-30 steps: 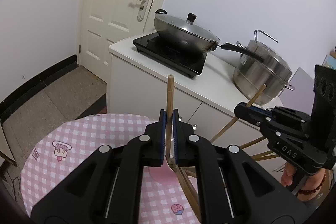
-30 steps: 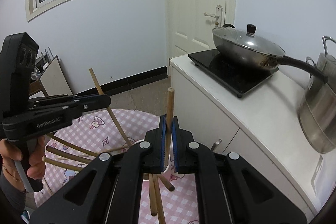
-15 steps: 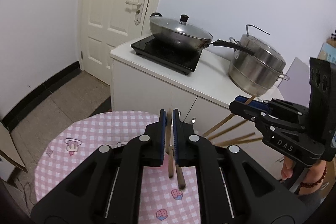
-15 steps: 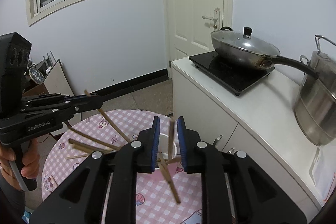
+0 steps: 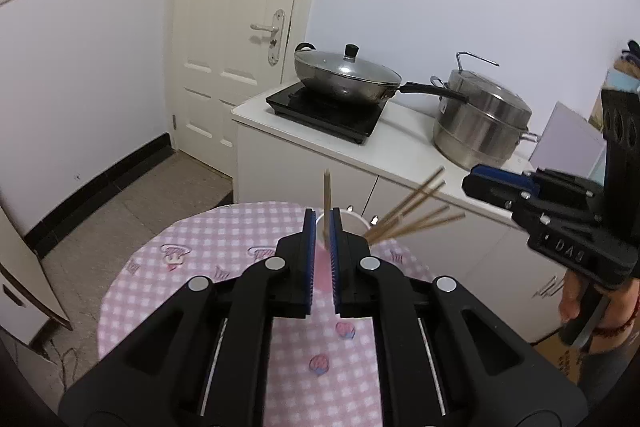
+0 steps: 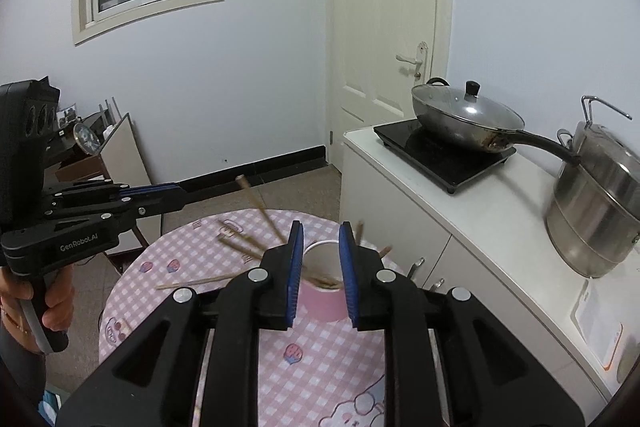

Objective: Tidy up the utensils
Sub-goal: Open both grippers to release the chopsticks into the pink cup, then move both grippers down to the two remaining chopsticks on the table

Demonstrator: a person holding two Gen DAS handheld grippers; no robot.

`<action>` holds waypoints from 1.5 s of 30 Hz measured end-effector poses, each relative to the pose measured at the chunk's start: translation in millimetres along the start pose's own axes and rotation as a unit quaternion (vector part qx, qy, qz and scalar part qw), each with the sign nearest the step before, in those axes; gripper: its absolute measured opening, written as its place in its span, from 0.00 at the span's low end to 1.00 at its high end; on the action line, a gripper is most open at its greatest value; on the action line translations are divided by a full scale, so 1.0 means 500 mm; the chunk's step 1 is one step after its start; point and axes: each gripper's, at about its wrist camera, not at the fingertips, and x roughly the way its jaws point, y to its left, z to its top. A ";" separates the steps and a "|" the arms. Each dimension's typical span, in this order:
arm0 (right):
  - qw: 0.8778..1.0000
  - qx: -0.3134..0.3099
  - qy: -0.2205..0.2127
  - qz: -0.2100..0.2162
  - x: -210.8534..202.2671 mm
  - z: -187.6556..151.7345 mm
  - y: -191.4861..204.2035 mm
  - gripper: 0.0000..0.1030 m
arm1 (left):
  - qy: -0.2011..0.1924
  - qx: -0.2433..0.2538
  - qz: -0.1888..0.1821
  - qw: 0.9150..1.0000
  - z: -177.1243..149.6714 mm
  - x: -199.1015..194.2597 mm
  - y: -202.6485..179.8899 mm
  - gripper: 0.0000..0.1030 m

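Observation:
A pink cup [image 6: 322, 301] stands on the round table with a pink checked cloth [image 6: 320, 367]. Several wooden chopsticks [image 6: 260, 213] stick out of it and lean apart. My right gripper [image 6: 320, 227] is open above and in front of the cup, nothing between its pads. In the left wrist view the cup [image 5: 322, 267] shows through the narrow gap of my left gripper [image 5: 322, 217], whose jaws are opening with nothing in them. One chopstick [image 5: 327, 195] stands upright beyond the tips and others [image 5: 412, 211] fan to the right. The right gripper [image 5: 476, 183] hangs at the right, the left gripper [image 6: 180, 193] at the left.
Behind the table a white counter [image 5: 400, 163] carries a black hob [image 5: 328, 113], a lidded wok [image 5: 344, 75] and a steel steamer pot [image 5: 480, 123]. A white door [image 5: 240, 27] is at the back left. A person's hand [image 6: 56, 303] holds each gripper's handle.
Both grippers let go of their chopsticks and drew back and up from the cup. The chopsticks now rest in the cup, and the right jaws stand wider than the left.

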 end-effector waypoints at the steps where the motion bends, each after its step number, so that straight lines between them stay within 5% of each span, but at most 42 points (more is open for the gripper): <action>1: 1.000 -0.001 -0.001 0.002 -0.007 -0.006 0.008 0.17 | -0.002 0.003 0.006 1.000 -0.013 -0.014 0.000 0.33; 2: 1.000 -0.002 -0.001 0.004 -0.012 -0.011 0.015 0.18 | -0.006 0.003 0.011 1.000 -0.023 -0.025 0.002 0.70; 3: 1.000 -0.004 0.000 0.006 -0.017 -0.021 0.025 0.18 | -0.021 0.003 0.017 1.000 -0.038 -0.041 0.003 0.74; 9: 0.999 -0.012 0.023 0.026 -0.016 -0.096 0.084 0.19 | -0.012 0.017 0.032 0.999 -0.137 -0.081 0.013 0.74; 18: 0.996 0.005 0.073 0.058 0.012 -0.241 0.174 0.19 | 0.063 0.064 0.027 0.996 -0.325 -0.052 0.022 0.74; 27: 0.990 0.033 0.112 0.075 0.034 -0.340 0.217 0.19 | 0.117 0.165 0.026 0.979 -0.469 -0.019 -0.020 0.74; 38: 0.989 0.053 0.118 0.067 0.038 -0.364 0.189 0.23 | 0.161 0.216 0.040 0.962 -0.507 0.076 -0.035 0.74; 45: 0.988 0.067 0.124 0.070 0.069 -0.369 0.168 0.23 | 0.164 0.178 0.037 0.970 -0.477 0.119 -0.012 0.68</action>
